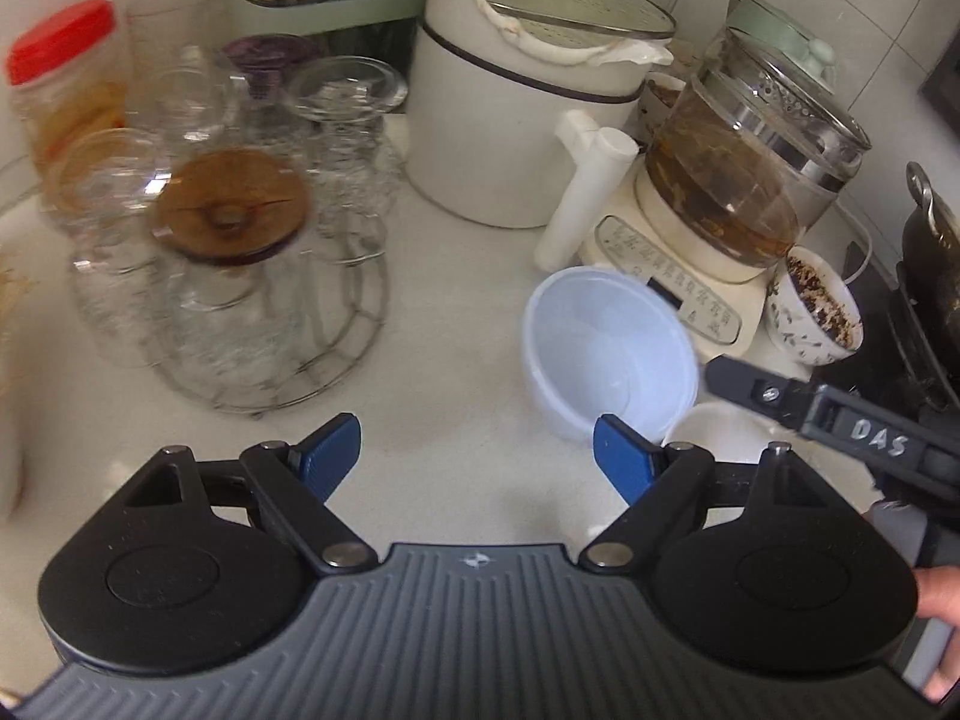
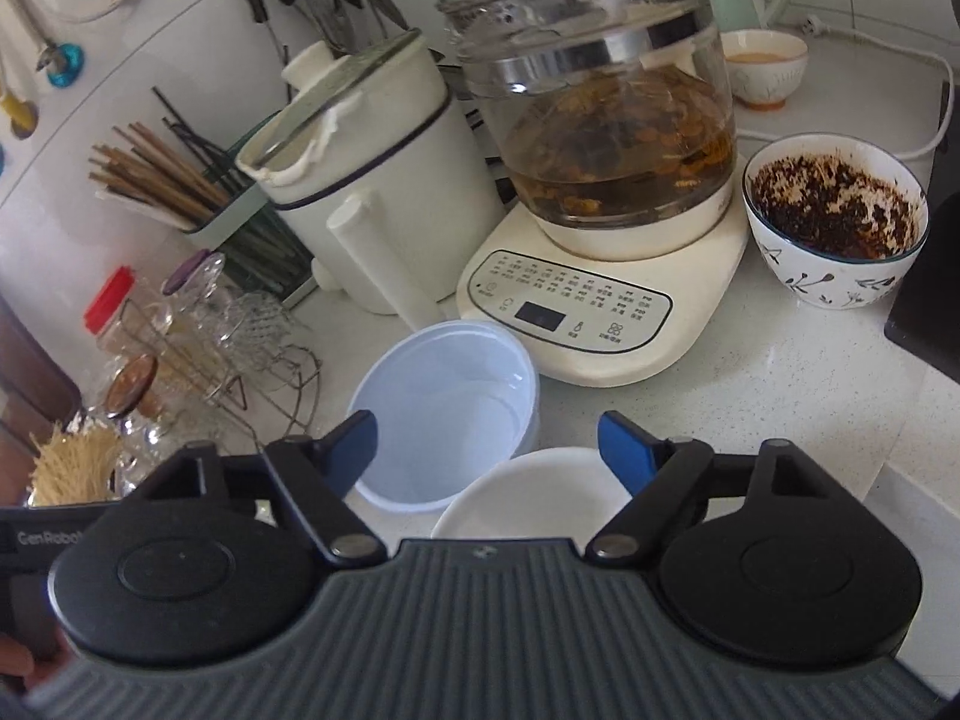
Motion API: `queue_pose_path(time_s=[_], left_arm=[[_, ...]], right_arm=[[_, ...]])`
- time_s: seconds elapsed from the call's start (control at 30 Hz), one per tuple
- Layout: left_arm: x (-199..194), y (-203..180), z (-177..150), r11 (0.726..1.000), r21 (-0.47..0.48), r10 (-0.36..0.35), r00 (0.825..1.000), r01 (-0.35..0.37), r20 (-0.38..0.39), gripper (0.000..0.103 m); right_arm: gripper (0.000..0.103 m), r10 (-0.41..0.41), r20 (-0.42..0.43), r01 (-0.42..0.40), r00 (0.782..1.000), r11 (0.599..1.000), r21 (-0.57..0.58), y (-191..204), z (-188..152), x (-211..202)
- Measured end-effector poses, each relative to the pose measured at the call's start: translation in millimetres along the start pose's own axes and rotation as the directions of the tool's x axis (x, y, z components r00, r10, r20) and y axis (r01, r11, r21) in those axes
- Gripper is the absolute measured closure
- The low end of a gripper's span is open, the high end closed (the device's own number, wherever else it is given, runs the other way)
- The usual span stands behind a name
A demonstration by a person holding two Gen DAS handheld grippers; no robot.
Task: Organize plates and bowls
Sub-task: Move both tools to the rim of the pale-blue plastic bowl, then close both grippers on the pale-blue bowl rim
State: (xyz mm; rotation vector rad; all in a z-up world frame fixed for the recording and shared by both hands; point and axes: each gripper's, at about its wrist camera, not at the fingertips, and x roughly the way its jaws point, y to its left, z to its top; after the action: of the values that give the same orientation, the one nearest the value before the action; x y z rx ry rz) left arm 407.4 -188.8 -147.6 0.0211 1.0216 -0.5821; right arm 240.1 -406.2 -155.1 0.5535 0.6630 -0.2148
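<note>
A pale blue plastic bowl (image 1: 606, 354) (image 2: 447, 414) stands upright on the white counter, just before the kettle base. A white bowl (image 2: 528, 495) (image 1: 726, 435) sits close beside it, partly hidden by the grippers. My left gripper (image 1: 477, 456) is open, with its blue fingers (image 1: 330, 447) wide apart over bare counter to the left of the blue bowl. My right gripper (image 2: 489, 450) is open above both bowls, its left blue finger (image 2: 354, 447) near the blue bowl's rim. Nothing is pressed between either pair of pads. The right gripper's body (image 1: 840, 414) shows in the left wrist view.
A glass kettle (image 2: 606, 138) on a cream base, a white pot (image 1: 516, 120) with a long handle, a patterned bowl (image 2: 834, 222) of dark crumbs, a wire rack of glass jars (image 1: 228, 252), a chopstick holder (image 2: 198, 198) and a dark stove (image 1: 924, 300) crowd the counter.
</note>
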Motion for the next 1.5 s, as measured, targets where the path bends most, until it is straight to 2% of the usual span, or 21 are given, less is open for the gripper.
queue_pose_path(time_s=[0.17, 0.23, 0.37, 0.43, 0.6, 0.67, 0.8, 1.0, 1.33, 1.5], left_arm=[[27.5, -5.5, 11.3, 0.999, -0.023, -0.037, 0.999, 0.037, -0.023, 0.024], [38.5, -6.6, 15.2, 0.998, -0.039, -0.051, 0.998, 0.049, -0.039, 0.032], [55.2, -6.7, 20.3, 0.996, -0.065, -0.071, 0.995, 0.066, -0.070, 0.045], [62.2, -7.6, 22.3, 0.995, -0.068, -0.076, 0.994, 0.071, -0.078, 0.052], [74.0, -12.0, 25.8, 0.996, -0.075, -0.061, 0.994, 0.054, -0.085, 0.059], [76.4, -11.6, 26.2, 0.995, -0.081, -0.063, 0.994, 0.056, -0.089, 0.062], [78.3, -11.8, 26.3, 0.994, -0.089, -0.070, 0.993, 0.062, -0.093, 0.076], [74.5, -7.7, 26.7, 0.991, -0.105, -0.089, 0.992, 0.079, -0.089, 0.090], [55.6, -7.8, 36.0, 0.996, -0.077, -0.054, 0.997, 0.050, -0.057, 0.092], [41.7, -3.0, 35.0, 0.993, -0.097, -0.064, 0.997, 0.060, -0.040, 0.092]], right_arm=[[0.041, -0.013, -0.039, 0.014, 0.999, 1.000, 0.019, -8.4, 5.9, 21.6], [0.049, -0.002, -0.050, 0.003, 0.999, 1.000, 0.031, -11.2, 7.9, 27.6], [0.058, 0.002, -0.078, 0.002, 0.997, 0.999, 0.046, -15.1, 10.6, 40.7], [0.068, -0.003, -0.093, 0.008, 0.996, 0.999, 0.052, -16.9, 11.7, 45.9], [0.076, -0.007, -0.109, 0.013, 0.994, 0.999, 0.053, -20.5, 12.7, 53.5], [0.076, -0.012, -0.111, 0.017, 0.994, 0.999, 0.044, -21.2, 12.7, 55.3], [0.082, -0.004, -0.124, 0.011, 0.992, 0.999, 0.052, -21.6, 12.7, 58.5], [0.089, 0.008, -0.137, -0.003, 0.991, 0.999, 0.037, -14.2, 12.0, 63.3], [0.092, 0.032, -0.115, -0.028, 0.993, 0.999, 0.029, -2.6, 13.8, 55.6], [0.092, 0.048, -0.101, -0.046, 0.994, 0.999, 0.018, 2.8, 16.4, 47.2]])
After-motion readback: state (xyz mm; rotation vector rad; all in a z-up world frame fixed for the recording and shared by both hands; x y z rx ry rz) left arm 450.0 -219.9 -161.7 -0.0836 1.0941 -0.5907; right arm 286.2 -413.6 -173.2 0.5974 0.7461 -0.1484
